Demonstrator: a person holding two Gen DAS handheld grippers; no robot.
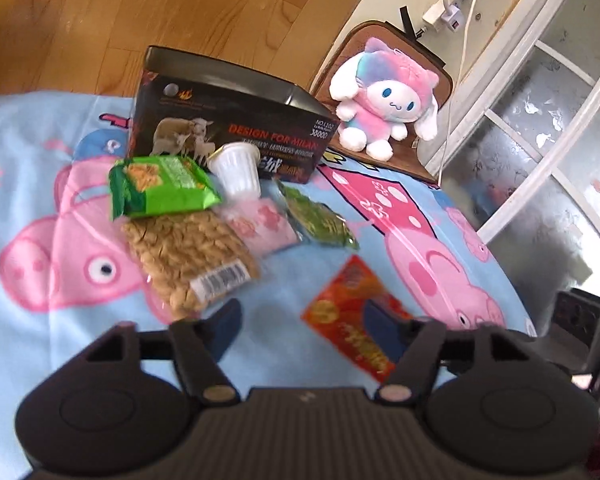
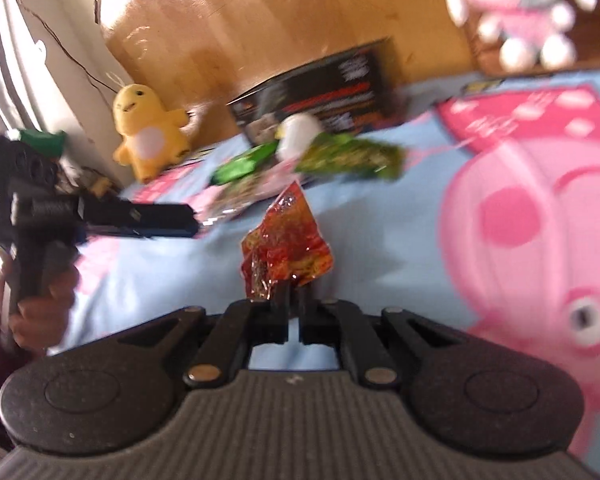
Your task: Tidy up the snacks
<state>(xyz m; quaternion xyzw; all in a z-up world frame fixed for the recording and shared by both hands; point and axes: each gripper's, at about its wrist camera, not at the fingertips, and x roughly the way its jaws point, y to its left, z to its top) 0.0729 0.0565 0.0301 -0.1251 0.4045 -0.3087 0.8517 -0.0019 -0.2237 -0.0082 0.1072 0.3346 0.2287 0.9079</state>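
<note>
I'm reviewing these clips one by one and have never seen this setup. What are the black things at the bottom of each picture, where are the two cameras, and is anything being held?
There is no robot. A person holds a two-finger tool in each hand, and each tool carries a camera looking forward along its fingers, so the black shape at the bottom is the tool itself.

In the left view, the left gripper is open and empty above a cartoon-print blanket. On the blanket lie a green packet, a clear bag of biscuits, a white cup, a pink packet, a dark green packet and a black box.

In the right view, the right gripper is shut on a red-orange packet, which stands up from its fingers.
</note>
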